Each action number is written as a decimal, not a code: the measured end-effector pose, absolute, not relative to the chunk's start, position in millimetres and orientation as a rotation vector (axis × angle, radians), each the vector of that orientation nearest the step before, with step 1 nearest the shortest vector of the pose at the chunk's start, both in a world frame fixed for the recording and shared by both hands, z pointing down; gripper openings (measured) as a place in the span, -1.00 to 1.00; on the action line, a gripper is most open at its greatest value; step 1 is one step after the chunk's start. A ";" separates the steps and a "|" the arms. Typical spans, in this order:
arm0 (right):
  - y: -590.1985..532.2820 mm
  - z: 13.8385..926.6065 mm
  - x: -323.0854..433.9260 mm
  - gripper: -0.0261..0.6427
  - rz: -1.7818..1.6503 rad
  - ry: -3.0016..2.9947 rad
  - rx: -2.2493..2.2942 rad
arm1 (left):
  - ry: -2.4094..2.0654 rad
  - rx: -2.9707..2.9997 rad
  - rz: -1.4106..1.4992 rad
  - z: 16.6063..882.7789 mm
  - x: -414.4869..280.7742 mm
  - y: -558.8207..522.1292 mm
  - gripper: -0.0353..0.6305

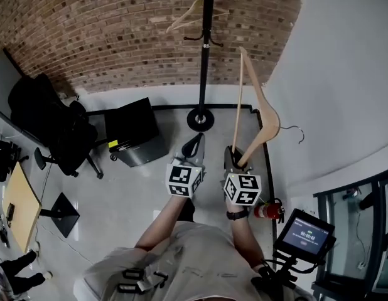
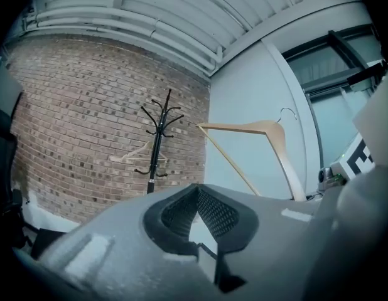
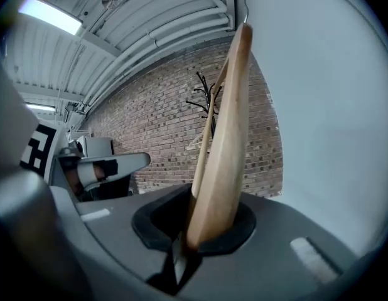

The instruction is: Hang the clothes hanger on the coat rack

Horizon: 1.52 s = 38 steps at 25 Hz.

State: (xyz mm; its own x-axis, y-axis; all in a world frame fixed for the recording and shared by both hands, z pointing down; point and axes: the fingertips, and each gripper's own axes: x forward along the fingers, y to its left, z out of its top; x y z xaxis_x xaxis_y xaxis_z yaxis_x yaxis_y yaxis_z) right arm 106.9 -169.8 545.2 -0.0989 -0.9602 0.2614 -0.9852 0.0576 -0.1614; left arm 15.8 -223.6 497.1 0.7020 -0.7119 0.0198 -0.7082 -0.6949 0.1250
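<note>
A: Wooden clothes hanger (image 3: 228, 137): location?
B: One arm end sits clamped in the right gripper (image 1: 235, 157), jaws closed on it; hook uppermost; well apart from the coat rack (image 1: 206, 61) at the brick wall (image 1: 118, 36).
A: Left gripper (image 2: 195, 196)?
B: Jaws together; nothing held.

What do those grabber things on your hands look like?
Both are grey. The left gripper and right gripper each carry a white cube with black square markers. Their fingers have dark, dotted pads. A dark band circles the right wrist, and the person wears a pale shirt.
</note>
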 end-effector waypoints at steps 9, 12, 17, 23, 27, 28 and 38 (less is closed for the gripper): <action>-321.5 518.9 100.8 -0.80 0.354 -2.276 1.899 | -1.209 2.780 -0.135 457.2 13.9 -386.2 -0.89; -368.4 520.4 96.5 -0.81 0.347 -2.283 1.857 | -1.218 2.757 -0.138 453.7 10.2 -429.6 -0.89; -422.6 525.8 85.8 -0.80 0.388 -2.310 1.804 | -1.233 2.776 -0.145 446.1 7.9 -478.6 -0.89; -463.6 551.4 84.5 -0.80 0.449 -2.344 1.623 | -1.250 2.733 -0.132 457.5 19.9 -522.7 -0.89; -502.6 562.3 105.1 -0.80 0.471 -2.375 1.523 | -1.301 2.742 -0.120 457.3 38.2 -553.3 -0.89; -514.9 564.0 113.2 -0.80 0.468 -2.378 1.494 | -1.310 2.745 -0.114 456.3 44.1 -562.1 -0.89; -586.0 549.2 128.5 -0.79 0.170 -2.379 1.105 | -1.309 2.805 -0.117 434.8 61.7 -593.2 -0.89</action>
State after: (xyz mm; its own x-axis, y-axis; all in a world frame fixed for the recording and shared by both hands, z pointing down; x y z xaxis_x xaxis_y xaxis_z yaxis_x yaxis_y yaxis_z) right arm 128.5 -586.0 549.2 -0.5408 -0.6801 0.4951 -0.7437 0.6615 0.0964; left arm 61.7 -593.2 434.8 0.6403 -0.7665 -0.0500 -0.7632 -0.6422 0.0718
